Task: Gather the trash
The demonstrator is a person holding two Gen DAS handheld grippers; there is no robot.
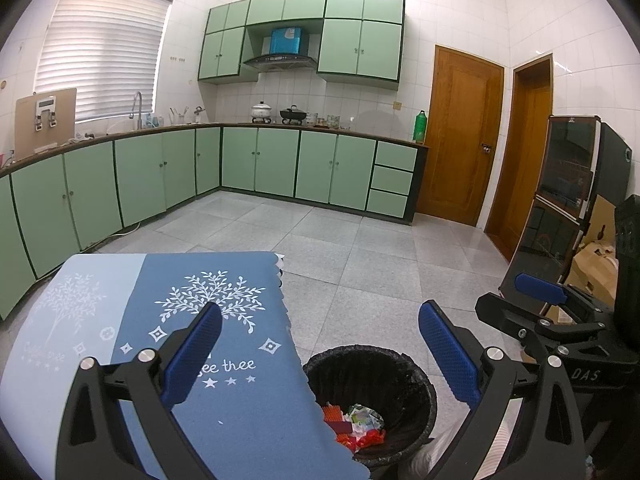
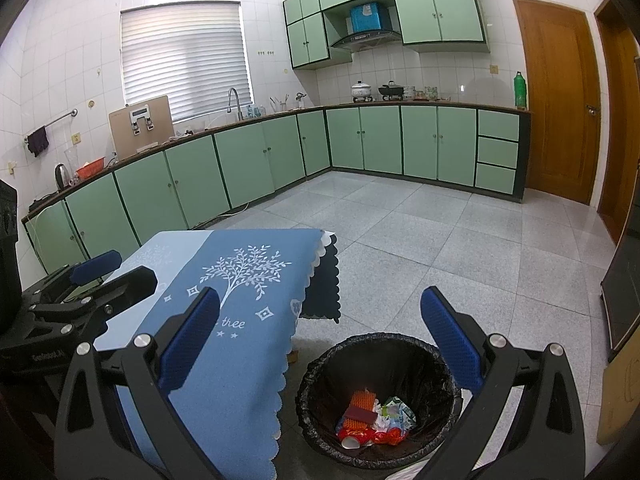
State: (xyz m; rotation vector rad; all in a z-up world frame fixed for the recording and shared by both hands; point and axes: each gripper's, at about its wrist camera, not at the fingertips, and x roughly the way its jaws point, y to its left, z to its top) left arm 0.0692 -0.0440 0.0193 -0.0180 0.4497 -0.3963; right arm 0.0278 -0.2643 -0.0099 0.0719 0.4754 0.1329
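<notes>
Hovering over the bin (image 2: 378, 400), trash (image 2: 374, 422) already inside; both grippers, left (image 1: 320, 354) and right (image 2: 320, 344), fingers spread, empty. Surface (image 2: 240, 280) looks bare; collection judged finished, next check for strays.

We see both wrist views looking forward and slightly down between their blue-padded fingers (image 1: 192, 354) (image 2: 188, 340). Both share the black-lined round bin (image 1: 420, 396) (image 2: 316, 372) close below the fingers, the blue tree-print cloth-covered worktop (image 1: 248, 420) (image 2: 248, 360) leftward, and green cabinets (image 1: 276, 162) (image 2: 380, 140) far ahead.
</notes>
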